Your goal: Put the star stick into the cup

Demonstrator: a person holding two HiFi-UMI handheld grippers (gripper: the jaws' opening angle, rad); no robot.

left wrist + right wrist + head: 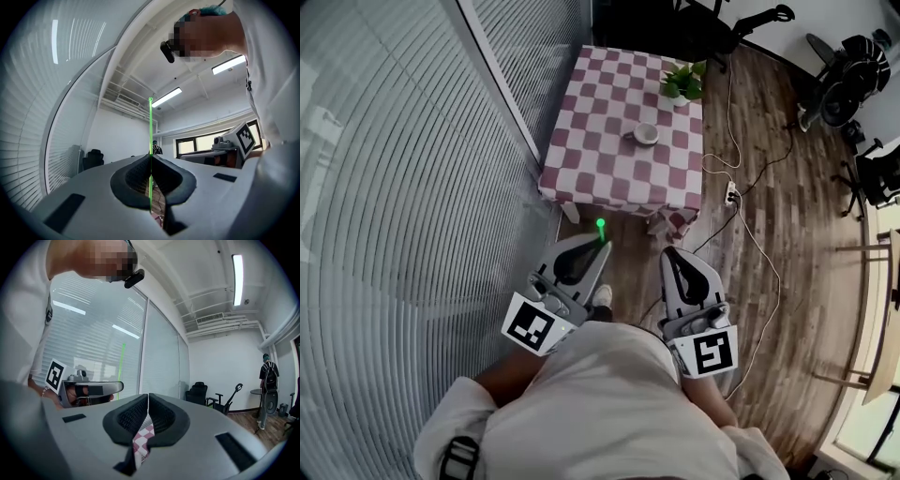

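Note:
A thin green star stick stands upright, clamped between the pads of my left gripper. In the head view its green star tip shows just ahead of the left gripper, over the wooden floor short of the table. A small pale cup stands on the table with the red-and-white checked cloth, well ahead of both grippers. My right gripper is held level beside the left one. Its jaws meet with nothing between them. From the right gripper view the left gripper and the stick appear at the left.
A potted green plant sits at the table's far right corner. A glass wall with blinds runs along the left. A power strip and cables lie on the floor right of the table. Office chairs stand at the far right.

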